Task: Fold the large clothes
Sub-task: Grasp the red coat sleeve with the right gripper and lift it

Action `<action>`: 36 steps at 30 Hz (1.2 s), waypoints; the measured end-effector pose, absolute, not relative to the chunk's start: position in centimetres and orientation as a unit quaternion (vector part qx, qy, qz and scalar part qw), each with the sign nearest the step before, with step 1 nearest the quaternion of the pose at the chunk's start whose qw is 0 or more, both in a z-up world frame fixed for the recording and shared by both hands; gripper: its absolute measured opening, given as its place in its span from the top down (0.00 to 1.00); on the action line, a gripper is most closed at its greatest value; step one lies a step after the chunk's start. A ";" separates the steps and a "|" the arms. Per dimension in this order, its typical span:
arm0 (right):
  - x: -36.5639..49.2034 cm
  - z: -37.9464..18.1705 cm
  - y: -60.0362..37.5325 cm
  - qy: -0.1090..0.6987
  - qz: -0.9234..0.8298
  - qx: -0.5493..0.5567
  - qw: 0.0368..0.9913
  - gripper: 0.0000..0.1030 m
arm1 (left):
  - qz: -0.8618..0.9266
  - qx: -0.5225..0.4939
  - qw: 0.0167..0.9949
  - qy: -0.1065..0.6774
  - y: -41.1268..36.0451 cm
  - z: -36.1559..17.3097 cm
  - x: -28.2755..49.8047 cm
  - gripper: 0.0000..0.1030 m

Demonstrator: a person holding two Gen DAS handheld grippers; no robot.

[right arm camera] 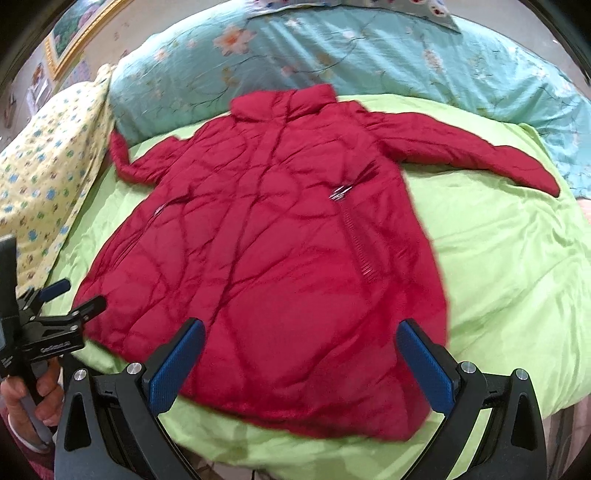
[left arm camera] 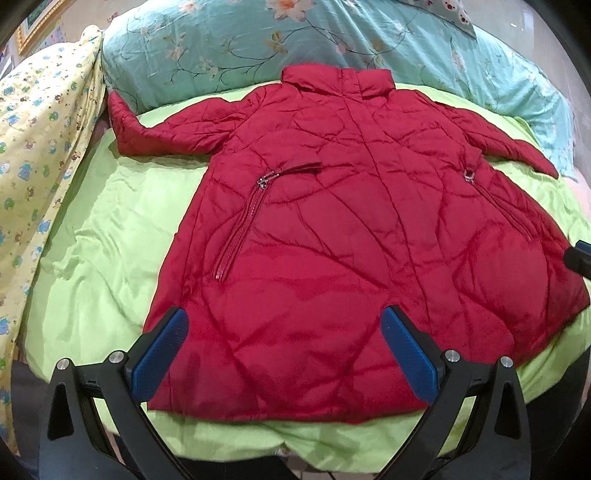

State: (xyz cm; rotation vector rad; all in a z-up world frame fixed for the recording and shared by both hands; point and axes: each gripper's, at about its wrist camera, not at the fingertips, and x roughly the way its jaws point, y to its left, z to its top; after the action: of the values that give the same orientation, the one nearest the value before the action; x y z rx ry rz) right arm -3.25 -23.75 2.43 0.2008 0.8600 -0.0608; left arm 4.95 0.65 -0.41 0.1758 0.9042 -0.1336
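A large red quilted coat [left arm camera: 332, 229] lies spread flat on a lime green bedsheet [left arm camera: 103, 229], collar at the far side, both sleeves stretched out sideways, hem toward me. My left gripper [left arm camera: 284, 328] hovers open above the hem, its blue pads wide apart with nothing between them. In the right wrist view the same coat [right arm camera: 266, 251] fills the middle. There my right gripper [right arm camera: 301, 339] also stands open over the hem's right part, holding nothing. The left gripper [right arm camera: 72, 295] shows at the left edge of that view, beside the coat's lower left corner.
A teal floral quilt [left arm camera: 295, 44] is bunched behind the collar. A yellow patterned blanket [left arm camera: 40, 155] lies along the left of the bed. Bare green sheet [right arm camera: 509, 266] extends right of the coat. A hand [right arm camera: 33, 398] grips the left tool's handle. A framed picture [right arm camera: 74, 33] hangs on the wall.
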 end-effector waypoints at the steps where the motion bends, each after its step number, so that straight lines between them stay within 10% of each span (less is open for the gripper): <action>1: -2.8 2.2 -24.5 0.429 -0.034 0.107 0.896 0.00 | -0.063 0.086 0.892 0.439 0.6 -0.5 5.2 0.00; 26: 6.7 -2.0 -53.1 0.365 -0.206 0.299 0.857 0.00 | -0.052 0.102 0.872 0.475 -1.8 -2.2 12.3 0.00; 36: 11.5 -3.6 -59.7 0.343 -0.237 0.347 0.841 0.16 | -0.049 0.105 0.861 0.496 -3.0 -3.7 14.6 0.00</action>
State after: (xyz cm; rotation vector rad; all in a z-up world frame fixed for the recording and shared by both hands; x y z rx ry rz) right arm 11.46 -59.71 -3.64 0.7325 0.7244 -0.4999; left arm 14.64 -3.01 -3.68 0.2213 1.0408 -0.1025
